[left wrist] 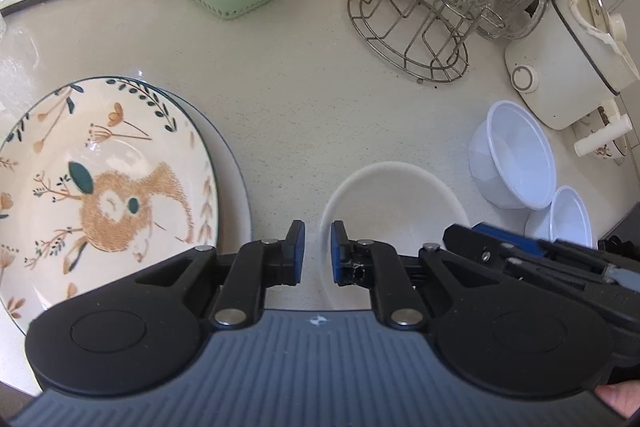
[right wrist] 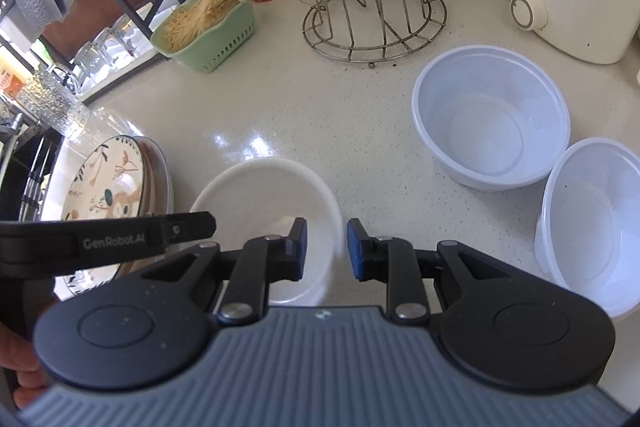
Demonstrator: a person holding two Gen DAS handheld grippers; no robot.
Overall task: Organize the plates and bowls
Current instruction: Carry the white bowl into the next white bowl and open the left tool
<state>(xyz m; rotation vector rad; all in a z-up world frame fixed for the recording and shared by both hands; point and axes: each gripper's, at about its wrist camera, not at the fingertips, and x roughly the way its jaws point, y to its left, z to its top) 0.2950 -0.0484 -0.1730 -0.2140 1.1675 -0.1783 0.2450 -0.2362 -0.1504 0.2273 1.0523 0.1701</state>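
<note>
Nearest the viewer, the left gripper (left wrist: 317,251) is closed down to a narrow gap with nothing between its pads. The right gripper (right wrist: 326,249) has its jaws parted, straddling the right rim of a white bowl (right wrist: 256,195) without pressing on it. That bowl sits on the pale table (right wrist: 280,107). Left of it lies a flower-painted plate (left wrist: 100,179), stacked on another plate. To the right stand two translucent plastic bowls (right wrist: 492,115), touching. Farther back are a wire glass rack (right wrist: 372,23) and a green basket (right wrist: 208,23) of noodles.
</note>
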